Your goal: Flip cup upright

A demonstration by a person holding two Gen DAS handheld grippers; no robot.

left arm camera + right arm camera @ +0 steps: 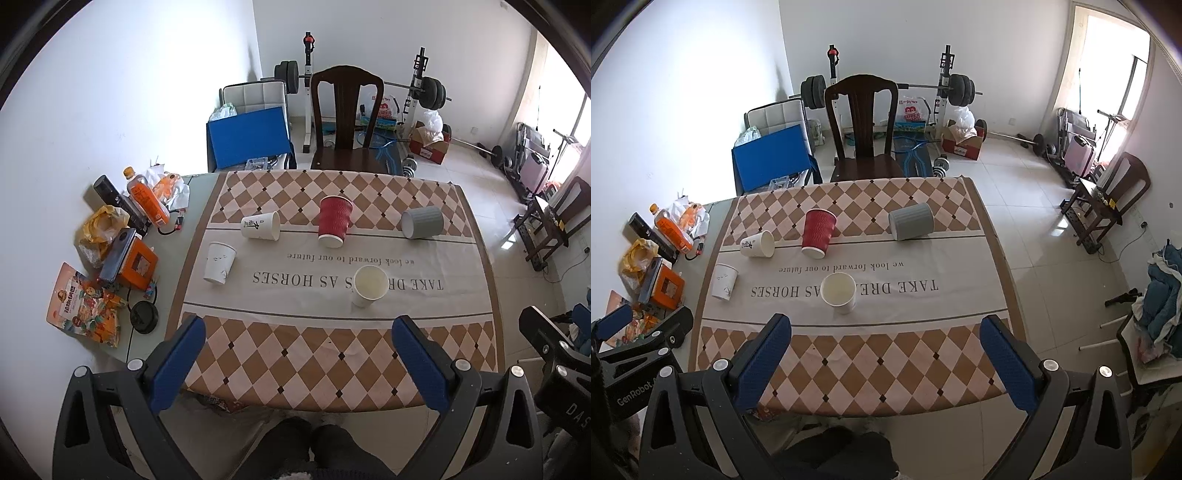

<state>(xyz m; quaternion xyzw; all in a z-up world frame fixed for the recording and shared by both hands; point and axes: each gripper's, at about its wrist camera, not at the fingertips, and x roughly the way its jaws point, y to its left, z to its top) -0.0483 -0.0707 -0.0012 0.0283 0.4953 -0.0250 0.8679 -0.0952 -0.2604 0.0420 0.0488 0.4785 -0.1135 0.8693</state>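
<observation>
Five cups stood or lay on the checked brown and cream tablecloth (pixel 280 354). The plain white paper cup (pixel 369 286) (pixel 839 292) was upright with its mouth open to the top, on the printed words near the middle. The red ribbed paper cup (pixel 334 220) (pixel 818 232) stood upside down at 12 o'clock from it. The white paper cup with black characters (pixel 261 225) (pixel 758 244) lay on its side at 10 o'clock, its mouth turned to the right. The grey ribbed cup (pixel 422 222) (pixel 911 221) lay on its side at 2 o'clock. The white paper cup with a thin drawing (pixel 219 262) (pixel 724 281) stood upside down at 9 o'clock.

The left gripper (pixel 297 334) was open wide over the near edge of the cloth and held nothing. The right gripper (pixel 884 332) was open wide too, also with nothing between the fingers.

The left wrist view showed clearly the orange drink bottle (pixel 147 201), the orange box (pixel 138 266) and the colourful snack bag (pixel 83 304) on the bare table at 9 o'clock; in the right wrist view these were small at the edge. Only the right wrist view showed the bright window (pixel 1123 66) and the blue cloth on a chair (pixel 1165 291) at 3 o'clock.

Behind the table stood a dark wooden chair (pixel 345 110) (pixel 862 122), a barbell rack (pixel 421 88) (pixel 947 85) and a blue board (pixel 248 136), on a pale tiled floor (pixel 1052 229).
</observation>
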